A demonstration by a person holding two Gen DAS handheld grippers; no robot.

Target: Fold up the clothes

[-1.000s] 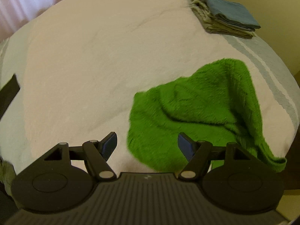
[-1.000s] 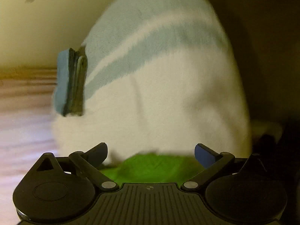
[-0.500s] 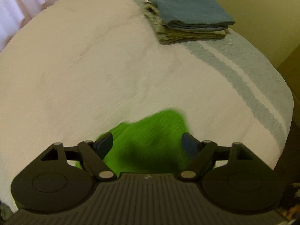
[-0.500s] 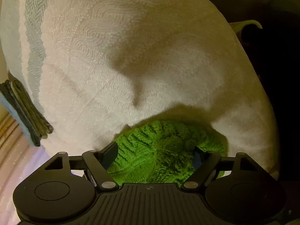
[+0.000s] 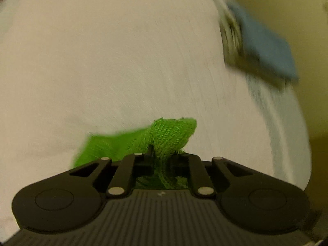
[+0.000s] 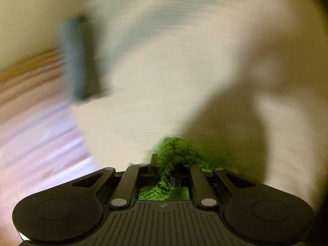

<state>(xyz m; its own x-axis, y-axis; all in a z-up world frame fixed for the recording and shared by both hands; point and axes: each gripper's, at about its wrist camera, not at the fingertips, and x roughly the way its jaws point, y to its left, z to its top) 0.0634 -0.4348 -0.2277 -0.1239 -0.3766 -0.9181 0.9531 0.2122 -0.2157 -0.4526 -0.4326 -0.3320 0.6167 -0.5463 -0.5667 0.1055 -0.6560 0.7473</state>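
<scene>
Green knit fabric is pinched in both of your claws. Your left claw [image 5: 162, 160] has just been closing, and its black jaws now stand nearly together with a fold of the bright green knitted garment [image 5: 172, 133] pressed between them; the cloth bunches up above the fingertips and trails off to the left over the bed. Your right claw [image 6: 166, 170] has also just been closing and is clamped tight on another bunch of the same green garment [image 6: 176, 149], which rises in a ridge between its jaws and spills to the right.

Beyond both claws the garment lies at the near edge of a white textured bedspread [image 5: 123, 61] that has pale blue-grey stripes near its far side. A dark shadow falls across the cover to the right of your right claw. Farther off, a small stack of folded clothes topped by a blue piece [image 5: 264, 47] sits on the striped part of the bed, well apart from the green garment. Both views are smeared with motion blur, and a yellowish wall [image 5: 287, 4] stands behind the bed.
</scene>
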